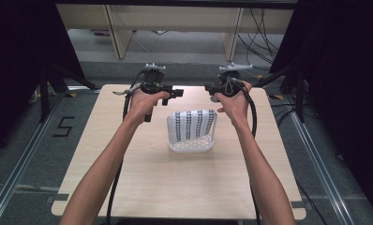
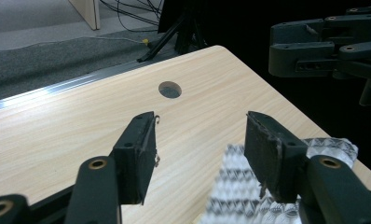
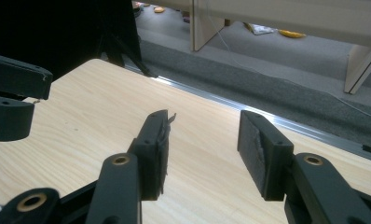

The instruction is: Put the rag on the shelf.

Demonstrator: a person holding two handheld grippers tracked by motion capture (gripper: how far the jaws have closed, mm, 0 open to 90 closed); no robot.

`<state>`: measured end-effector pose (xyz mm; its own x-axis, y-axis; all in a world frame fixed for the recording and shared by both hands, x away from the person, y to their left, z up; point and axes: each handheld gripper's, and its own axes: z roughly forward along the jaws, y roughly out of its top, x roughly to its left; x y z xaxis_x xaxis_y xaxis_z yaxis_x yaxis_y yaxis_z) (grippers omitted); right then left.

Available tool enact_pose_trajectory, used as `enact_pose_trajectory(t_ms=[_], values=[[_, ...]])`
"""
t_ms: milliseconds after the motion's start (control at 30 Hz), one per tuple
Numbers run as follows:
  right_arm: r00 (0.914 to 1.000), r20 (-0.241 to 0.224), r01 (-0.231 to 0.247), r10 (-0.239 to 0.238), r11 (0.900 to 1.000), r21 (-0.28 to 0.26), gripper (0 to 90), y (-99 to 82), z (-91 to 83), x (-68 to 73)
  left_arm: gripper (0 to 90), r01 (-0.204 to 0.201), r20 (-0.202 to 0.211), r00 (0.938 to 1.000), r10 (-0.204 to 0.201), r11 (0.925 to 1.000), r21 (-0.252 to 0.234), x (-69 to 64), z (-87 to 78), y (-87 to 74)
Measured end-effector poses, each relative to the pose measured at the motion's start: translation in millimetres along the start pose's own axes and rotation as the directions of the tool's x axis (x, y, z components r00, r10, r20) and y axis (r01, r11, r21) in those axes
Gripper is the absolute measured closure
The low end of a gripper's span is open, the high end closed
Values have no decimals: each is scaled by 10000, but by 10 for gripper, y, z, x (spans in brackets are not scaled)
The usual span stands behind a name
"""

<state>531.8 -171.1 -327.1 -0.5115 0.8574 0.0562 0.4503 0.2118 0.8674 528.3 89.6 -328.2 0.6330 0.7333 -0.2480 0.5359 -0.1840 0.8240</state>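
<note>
A pale wooden table (image 1: pixel 175 187) stands on grey floor, a round hole (image 2: pixel 170 89) near its far edge. At ten o'clock a taped "5" (image 1: pixel 63 126) marks the floor; at twelve o'clock stand light wooden furniture legs (image 1: pixel 119 33), cables (image 1: pixel 262 33) trailing at one o'clock.

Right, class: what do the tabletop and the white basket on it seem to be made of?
Pale rectangular tabletop: probably wood-look laminate, matt, with printed grain lines and a round hole cut cleanly through it. White slotted basket: likely moulded plastic, with regular rows of slots and a slightly glossy rim.
</note>
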Motion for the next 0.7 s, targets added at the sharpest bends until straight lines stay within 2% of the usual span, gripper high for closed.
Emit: enact_pose_trajectory(t_ms=[67, 100, 167, 200, 267, 300, 333, 367, 400, 467, 500, 533, 567, 700], values=[[9999, -83, -96, 97, 9999, 71, 534, -10, -17, -4, 407, 11, -6, 10000, -11, 10000, -34, -22, -5, -14], [9999, -104, 43, -43, 10000, 24, 529, -12, -26, -22, 407, -37, 18, 10000, 37, 10000, -33, -29, -11, -22], [9999, -105, -124, 126, 9998, 150, 514, -18, -53, -11, 387, -177, 134, 9998, 176, 9998, 61, -27, -36, -40], [9998, -56, -186, 188, 9996, 214, 505, -17, -72, -7, 378, 0, 181, 9998, 1, 10000, -43, -39, -43, -53], [9999, -114, 68, -66, 9999, 126, 477, -13, -94, -27, 362, -61, 218, 9997, 61, 10000, 8, -46, -59, -64], [9999, -110, 55, -54, 9999, 104, 467, -12, -107, -24, 356, -100, 173, 9998, 100, 9999, -10, -56, -70, -70], [9997, -181, -135, 137, 9999, 81, 446, -18, -139, -7, 350, -89, 336, 9994, 91, 9999, -54, -67, -97, -81], [9997, -181, -135, 137, 9999, 81, 446, -18, -139, -7, 342, -89, 336, 9994, 91, 9999, -54, -67, -97, -81], [9992, -374, -154, 159, 9998, 135, 426, -33, -171, 2, 338, -108, 317, 9994, 113, 9999, -134, -78, -114, -87], [9992, -370, -150, 158, 9996, 222, 417, -43, -190, 15, 330, -107, 348, 9993, 114, 9997, -218, -91, -151, -101], [9990, -440, -34, 41, 9999, 154, 409, -57, -199, 11, 321, -175, 423, 9989, 181, 9997, -164, -87, -169, -109], [9991, -415, -52, 57, 9999, 125, 403, -74, -217, 13, 318, -198, 376, 9991, 203, 9997, -138, -91, -185, -120], [9984, -535, -167, 178, 9996, 218, 389, -105, -244, 16, 310, -387, 304, 9988, 388, 9992, -39, -89, -219, -142], [9973, -632, -352, 361, 9993, 153, 378, -148, -291, 18, 301, -376, 324, 9987, 383, 9991, -216, -114, -267, -185]])
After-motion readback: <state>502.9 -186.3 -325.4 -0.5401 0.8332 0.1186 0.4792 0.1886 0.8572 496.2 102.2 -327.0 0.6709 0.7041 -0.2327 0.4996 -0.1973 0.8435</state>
